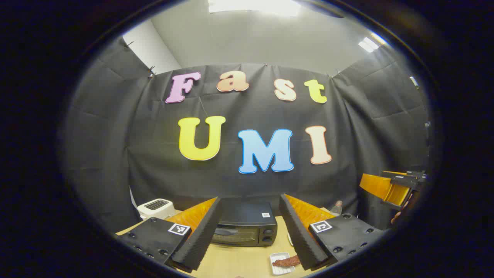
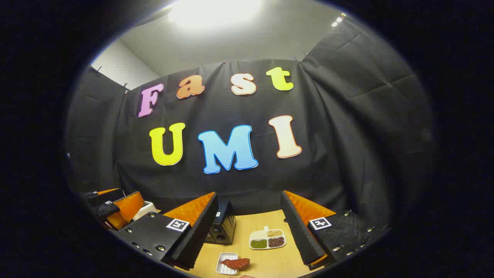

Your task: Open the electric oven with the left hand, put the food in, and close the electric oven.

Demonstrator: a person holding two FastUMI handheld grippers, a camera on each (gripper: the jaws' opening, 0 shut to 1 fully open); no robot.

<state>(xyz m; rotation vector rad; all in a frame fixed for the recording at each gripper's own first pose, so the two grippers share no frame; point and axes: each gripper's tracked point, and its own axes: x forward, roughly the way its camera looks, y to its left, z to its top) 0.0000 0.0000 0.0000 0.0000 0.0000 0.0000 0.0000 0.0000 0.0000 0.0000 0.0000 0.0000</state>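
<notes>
On the wooden table (image 2: pixel 270 258), a small white tray (image 2: pixel 227 264) holds the reddish food (image 2: pixel 235 263); beside it a divided dish (image 2: pixel 267 238) holds grains. The closed oven (image 1: pixel 245 224) sits behind, partly hidden by my left gripper (image 1: pixel 247 231). Both my left and right gripper (image 2: pixel 249 231) are spread, empty.

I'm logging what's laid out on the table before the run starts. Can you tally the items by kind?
Black electric ovens: 1
White toasters: 1
Small white trays holding reddish food: 1
White divided dishes of beans and grains: 1
Clear bottles: 1
Total: 5

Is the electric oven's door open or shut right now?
Shut: the electric oven shows its door upright against its front in the left gripper view.
</notes>
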